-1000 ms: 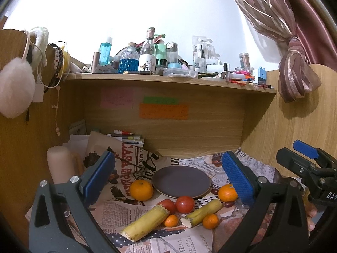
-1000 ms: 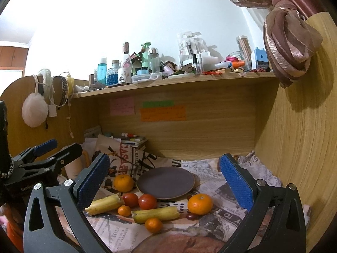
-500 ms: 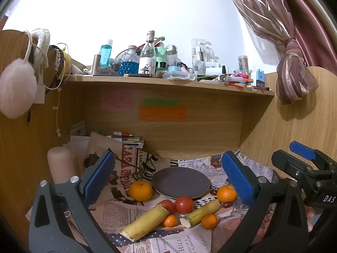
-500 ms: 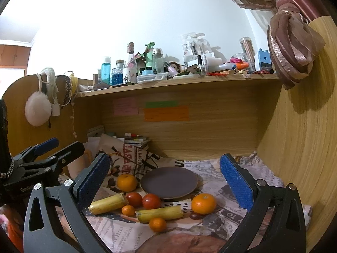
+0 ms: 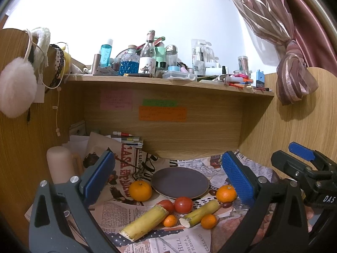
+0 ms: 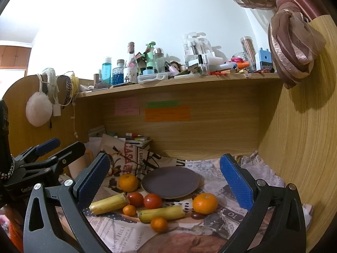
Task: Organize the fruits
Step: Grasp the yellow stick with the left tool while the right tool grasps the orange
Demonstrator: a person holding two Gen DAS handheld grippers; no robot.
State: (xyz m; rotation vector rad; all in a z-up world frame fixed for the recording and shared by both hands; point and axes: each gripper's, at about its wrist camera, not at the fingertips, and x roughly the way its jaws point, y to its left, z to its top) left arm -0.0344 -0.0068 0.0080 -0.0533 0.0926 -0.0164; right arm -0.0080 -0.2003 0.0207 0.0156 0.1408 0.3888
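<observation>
Oranges [image 6: 204,203] four, tomatoes [image 6: 153,201] two, cane pieces [image 6: 161,213] two, plate [image 6: 170,182] one

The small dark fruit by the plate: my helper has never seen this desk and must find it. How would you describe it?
Start at the dark round plate on the newspaper. Just to its right sits a big orange. Tucked against that orange's front edge lies the small dark fruit, glossy and reddish brown, the only piece that is neither orange, red nor yellow.
</observation>
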